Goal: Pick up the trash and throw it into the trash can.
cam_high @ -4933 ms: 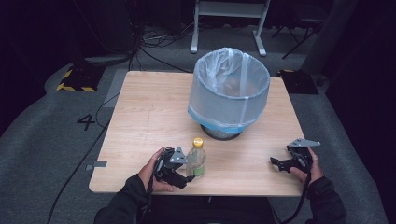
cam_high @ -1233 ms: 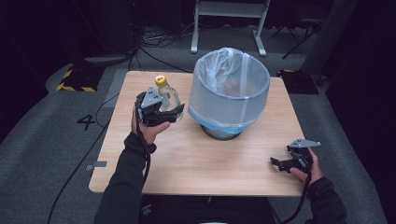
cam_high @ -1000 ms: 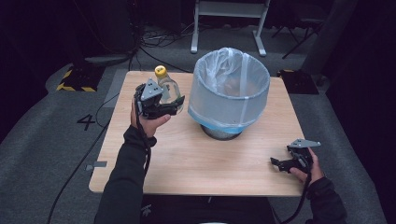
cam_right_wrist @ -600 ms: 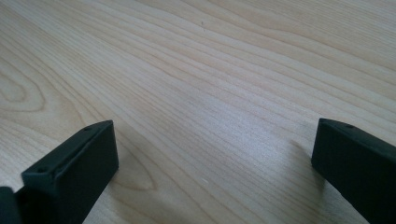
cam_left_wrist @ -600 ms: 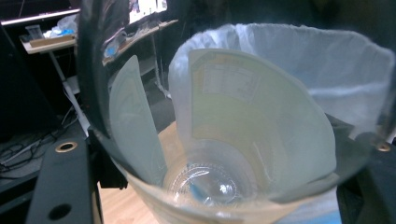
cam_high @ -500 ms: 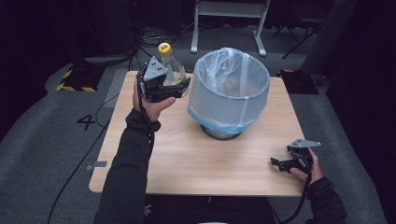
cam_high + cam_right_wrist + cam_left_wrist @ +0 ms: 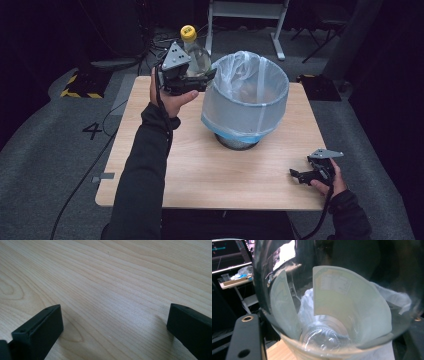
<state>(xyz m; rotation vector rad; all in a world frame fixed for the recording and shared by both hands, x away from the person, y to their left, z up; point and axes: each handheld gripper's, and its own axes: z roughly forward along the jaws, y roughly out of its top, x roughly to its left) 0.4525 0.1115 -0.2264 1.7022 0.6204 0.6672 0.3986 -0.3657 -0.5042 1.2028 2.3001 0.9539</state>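
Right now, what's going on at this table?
A person works two hand-held claws. The left claw grips a clear bottle with a yellow cap, raised beside the rim of a bag-lined bin, likely about to drop it in. The right claw rests open and empty on the wooden table.

Your left arm is stretched forward and raised; its black two-jaw left gripper has its jaws clamped, wrist level. Your right hand rests low, its black right gripper gaping wide, jaws well apart.
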